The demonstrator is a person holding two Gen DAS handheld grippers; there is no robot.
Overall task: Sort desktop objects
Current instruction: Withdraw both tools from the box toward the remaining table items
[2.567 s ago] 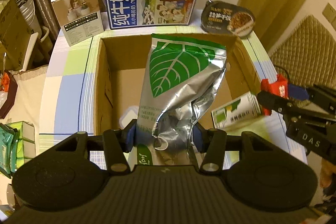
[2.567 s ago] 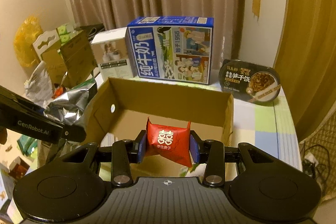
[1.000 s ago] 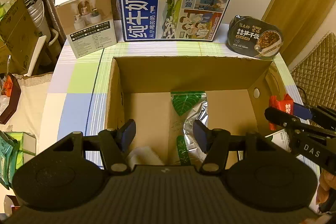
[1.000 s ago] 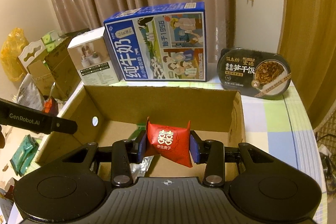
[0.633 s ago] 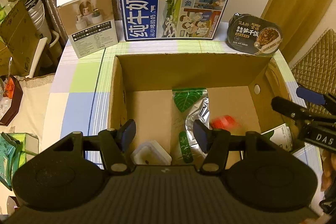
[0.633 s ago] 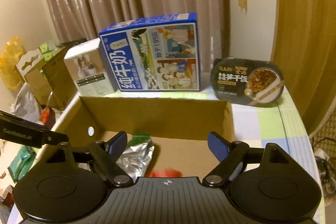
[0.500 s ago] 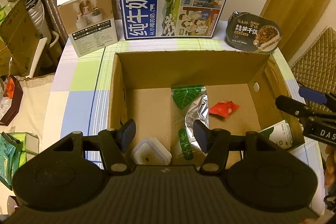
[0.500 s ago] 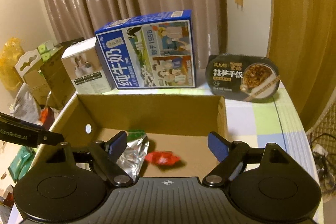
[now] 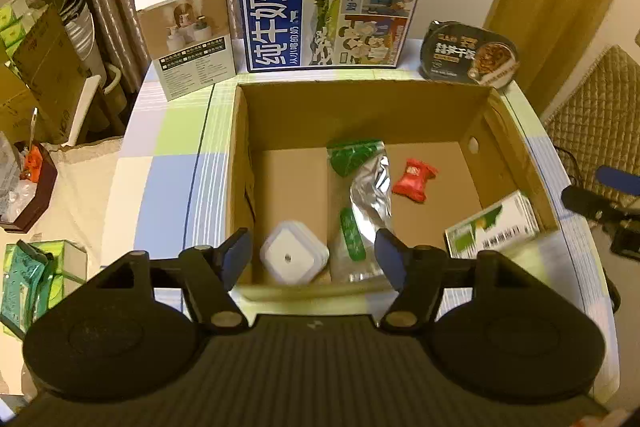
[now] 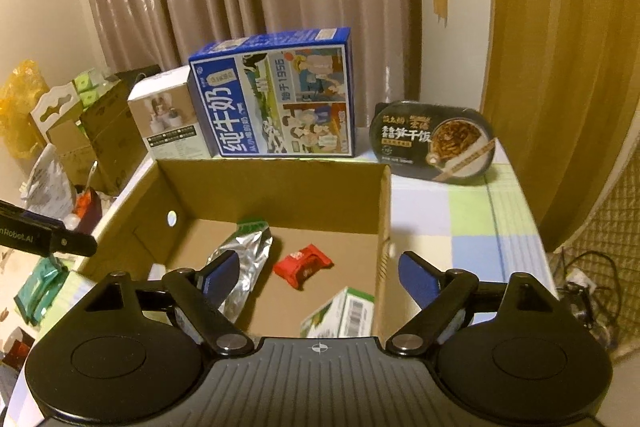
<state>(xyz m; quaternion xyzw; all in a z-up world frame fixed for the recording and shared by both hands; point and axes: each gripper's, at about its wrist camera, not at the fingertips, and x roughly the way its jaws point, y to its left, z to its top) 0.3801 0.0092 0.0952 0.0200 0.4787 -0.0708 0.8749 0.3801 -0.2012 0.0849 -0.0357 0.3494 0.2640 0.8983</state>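
Left wrist view: cardboard box (image 9: 512, 131) holds four items; blue carton (image 9: 328, 7) reads "1956". Left gripper (image 9: 314, 259) and right gripper (image 10: 320, 277): jaws wide, empty.

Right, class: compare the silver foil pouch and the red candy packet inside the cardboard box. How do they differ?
The silver foil pouch is long, shiny and green-printed at its ends; the red candy packet is small, matt-looking and twisted at both ends. The pouch stretches along the box floor from front to back; the packet sits beside it, nearer the back. Both lie loose in the cardboard box.
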